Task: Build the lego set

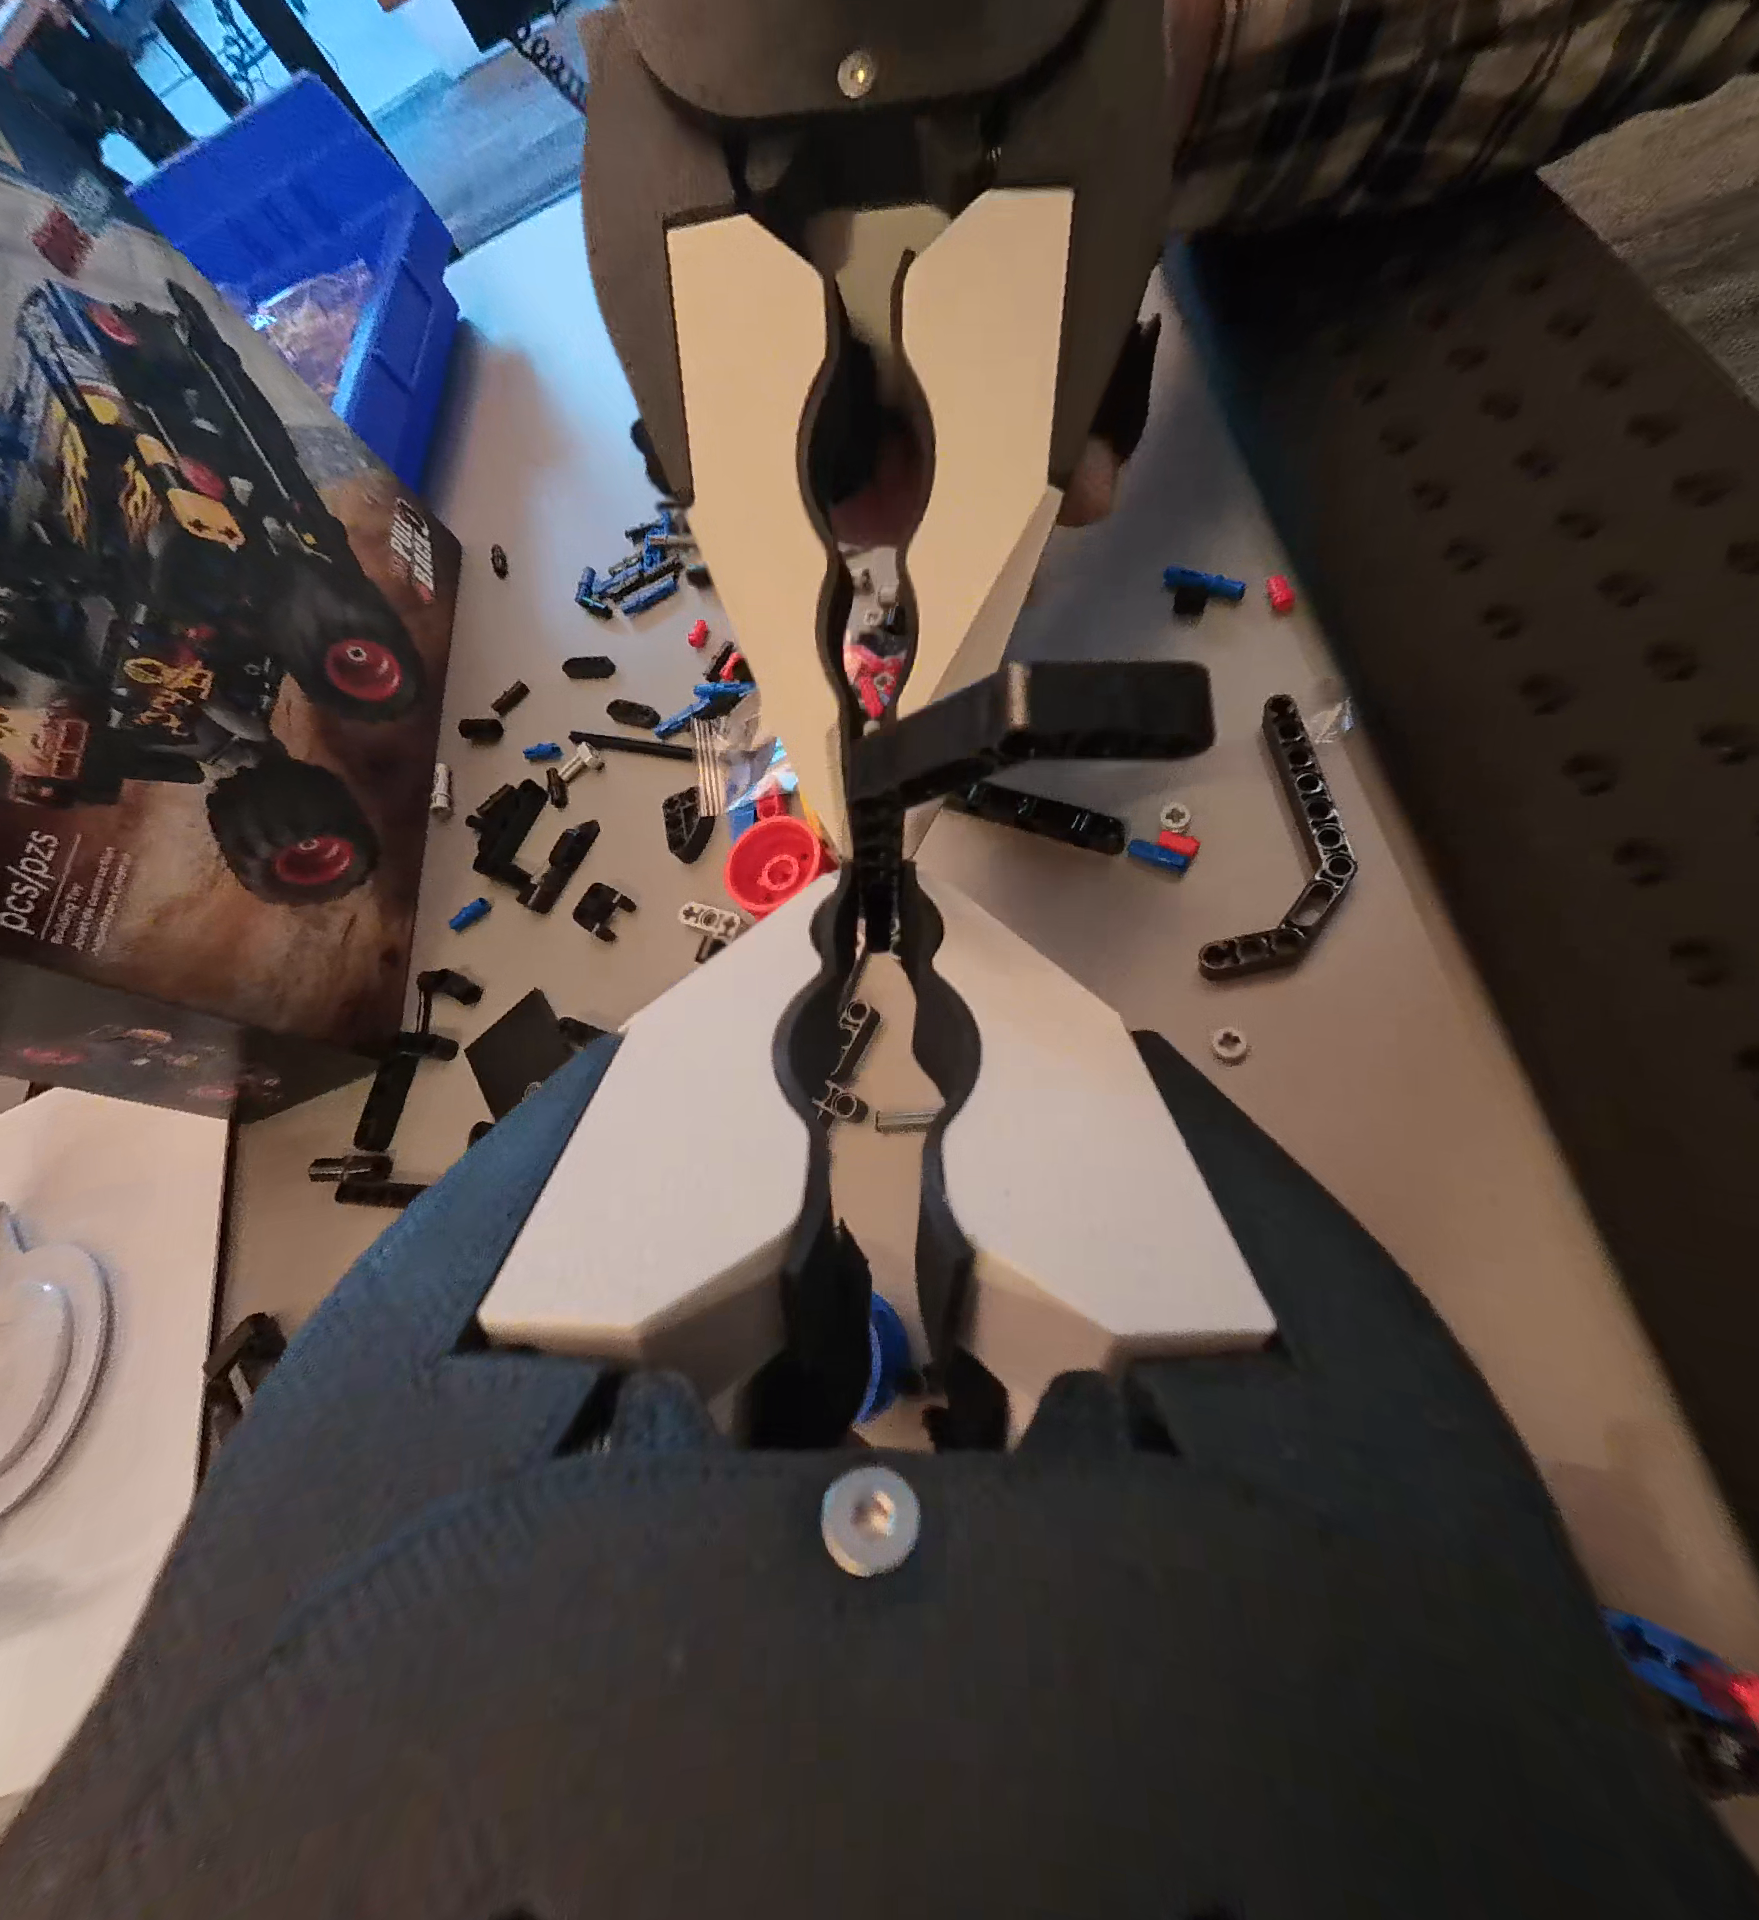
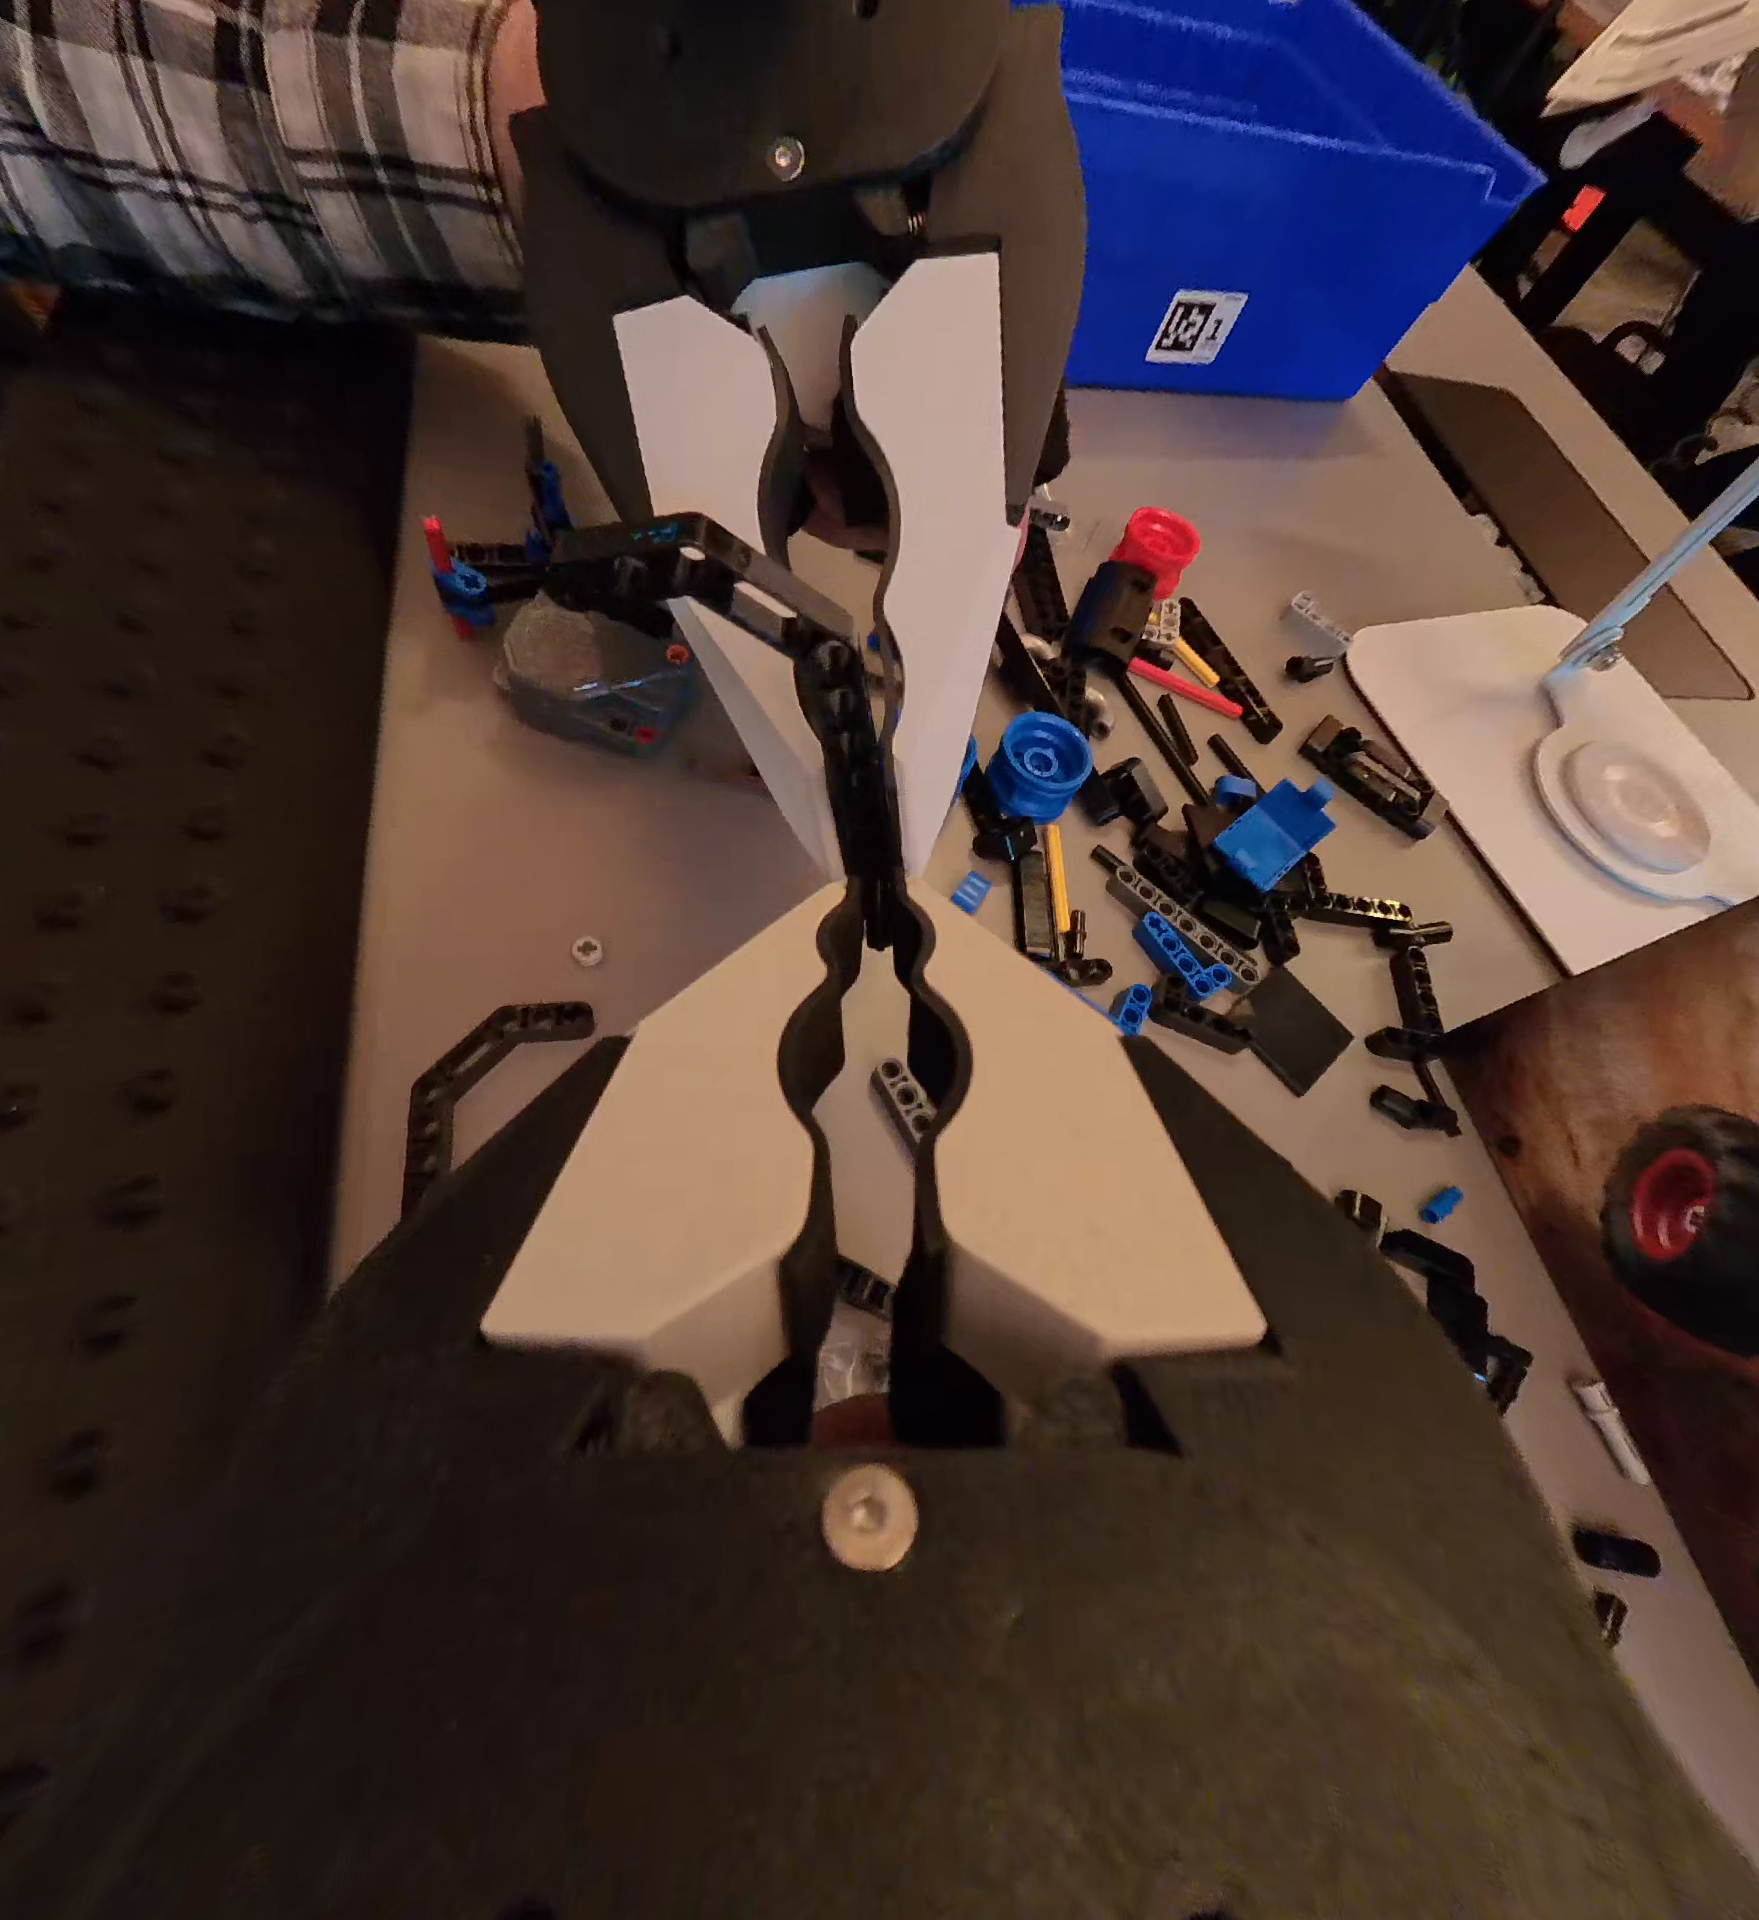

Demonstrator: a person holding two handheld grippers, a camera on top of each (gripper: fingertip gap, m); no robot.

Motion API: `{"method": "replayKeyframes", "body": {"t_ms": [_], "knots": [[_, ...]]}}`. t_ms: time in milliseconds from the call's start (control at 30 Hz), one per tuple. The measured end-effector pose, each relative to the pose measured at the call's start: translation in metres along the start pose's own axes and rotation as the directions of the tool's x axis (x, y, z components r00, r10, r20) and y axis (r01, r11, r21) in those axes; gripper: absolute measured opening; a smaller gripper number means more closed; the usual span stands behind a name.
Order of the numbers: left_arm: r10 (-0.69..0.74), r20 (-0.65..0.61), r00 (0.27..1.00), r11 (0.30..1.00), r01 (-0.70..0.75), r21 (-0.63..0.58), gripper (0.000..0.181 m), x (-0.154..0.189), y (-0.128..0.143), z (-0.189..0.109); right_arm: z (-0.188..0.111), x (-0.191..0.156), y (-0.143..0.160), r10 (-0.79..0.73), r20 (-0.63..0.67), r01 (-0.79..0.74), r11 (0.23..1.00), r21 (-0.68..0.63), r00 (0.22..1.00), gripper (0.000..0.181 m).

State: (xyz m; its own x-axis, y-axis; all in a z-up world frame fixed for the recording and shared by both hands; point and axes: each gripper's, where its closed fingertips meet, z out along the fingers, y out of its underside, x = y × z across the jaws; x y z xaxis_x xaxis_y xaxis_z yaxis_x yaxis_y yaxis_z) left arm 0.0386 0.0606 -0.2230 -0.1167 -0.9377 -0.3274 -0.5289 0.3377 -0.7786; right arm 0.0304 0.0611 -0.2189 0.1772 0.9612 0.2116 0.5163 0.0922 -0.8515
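the grey tabletop (image 2: 501, 831) carries a printed cardboard lego box (image 1: 158, 665) at nine o'clock in the left wrist view and a blue plastic bin (image 2: 1259, 208) at one o'clock in the right wrist view. loose black, blue and red lego pieces (image 2: 1187, 914) lie scattered at three o'clock there. the left gripper (image 1: 875, 914) and right gripper (image 2: 880, 914) meet tip to tip at centre, both clamped on one black angled lego beam assembly (image 1: 1051, 717), held above the table.
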Motion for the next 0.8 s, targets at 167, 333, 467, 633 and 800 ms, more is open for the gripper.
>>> {"method": "replayKeyframes", "body": {"t_ms": [167,333,467,633,800], "knots": [[0.003,0.005,1.0,0.999,-0.003,0.036,0.005,0.0,-0.007,-0.004,-0.003,0.0,-0.006,-0.013,-0.004,0.014,1.0,0.027,1.0,0.006],[0.025,0.001,1.0,0.999,-0.025,0.042,0.005,0.002,-0.008,-0.006,-0.004,-0.003,-0.007,-0.065,-0.013,0.065,0.998,0.016,0.998,0.002],[0.064,0.01,0.998,0.994,-0.065,0.086,0.005,0.003,-0.019,-0.014,-0.01,-0.006,-0.019,-0.073,-0.013,0.074,0.994,0.082,0.997,0.002],[0.084,0.006,0.996,0.989,-0.084,0.125,0.005,0.007,-0.031,-0.022,-0.017,-0.01,-0.031,-0.097,-0.005,0.097,0.987,0.131,0.995,0.002],[0.072,0.029,0.997,0.986,-0.075,0.146,0.005,0.001,-0.033,-0.031,-0.029,-0.007,-0.036,-0.081,-0.026,0.085,0.982,0.172,0.996,0.002]]}}
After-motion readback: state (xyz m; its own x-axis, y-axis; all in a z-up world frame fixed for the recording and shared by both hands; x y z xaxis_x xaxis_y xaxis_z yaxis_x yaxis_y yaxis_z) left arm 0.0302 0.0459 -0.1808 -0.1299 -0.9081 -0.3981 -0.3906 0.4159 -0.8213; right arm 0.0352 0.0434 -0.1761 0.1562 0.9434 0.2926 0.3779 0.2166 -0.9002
